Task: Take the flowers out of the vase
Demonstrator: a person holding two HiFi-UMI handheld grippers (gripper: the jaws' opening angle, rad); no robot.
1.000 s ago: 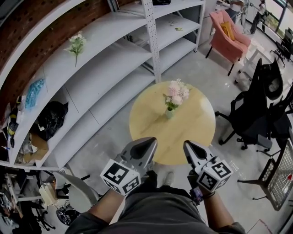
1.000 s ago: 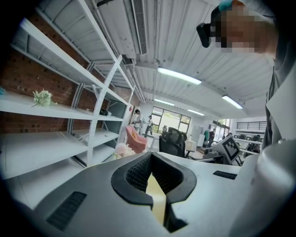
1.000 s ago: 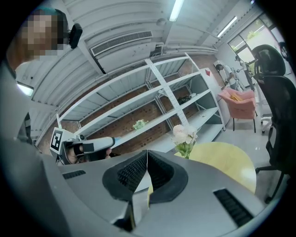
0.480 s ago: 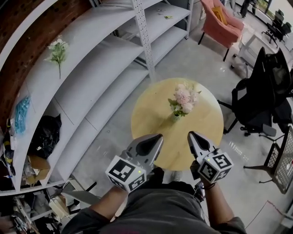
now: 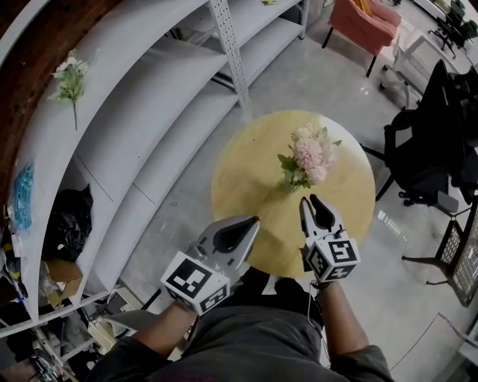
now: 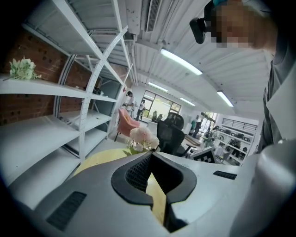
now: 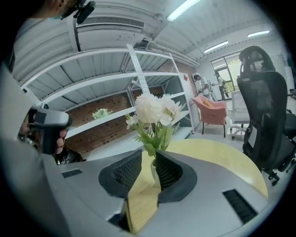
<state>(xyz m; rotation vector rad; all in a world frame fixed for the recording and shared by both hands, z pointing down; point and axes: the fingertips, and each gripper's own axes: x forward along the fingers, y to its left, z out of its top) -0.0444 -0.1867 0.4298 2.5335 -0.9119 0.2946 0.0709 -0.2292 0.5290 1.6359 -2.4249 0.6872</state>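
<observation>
A bunch of pink and white flowers [image 5: 310, 157] stands in a small pale vase [image 5: 291, 186] on a round yellow table [image 5: 246, 186]. My right gripper [image 5: 312, 203] reaches over the table's near side, just short of the vase. In the right gripper view its jaws are opening; the gripper [image 7: 148, 159] has nothing between them, and the vase [image 7: 152, 170] and flowers [image 7: 152, 109] show just beyond the gap. My left gripper [image 5: 239, 227] hangs at the table's near left edge, shut and empty. In the left gripper view, the gripper [image 6: 150, 157] points past the flowers [image 6: 142, 136].
White curved shelves [image 5: 134, 112] run along the left, with a loose flower sprig [image 5: 69, 74] and a black bag [image 5: 71, 220] on them. A black office chair [image 5: 441, 142] stands right of the table, a pink armchair [image 5: 366, 22] beyond it.
Both grippers have moved forward and down toward the table. The right one now reaches over the tabletop close to the vase, and its jaws have parted a little.
</observation>
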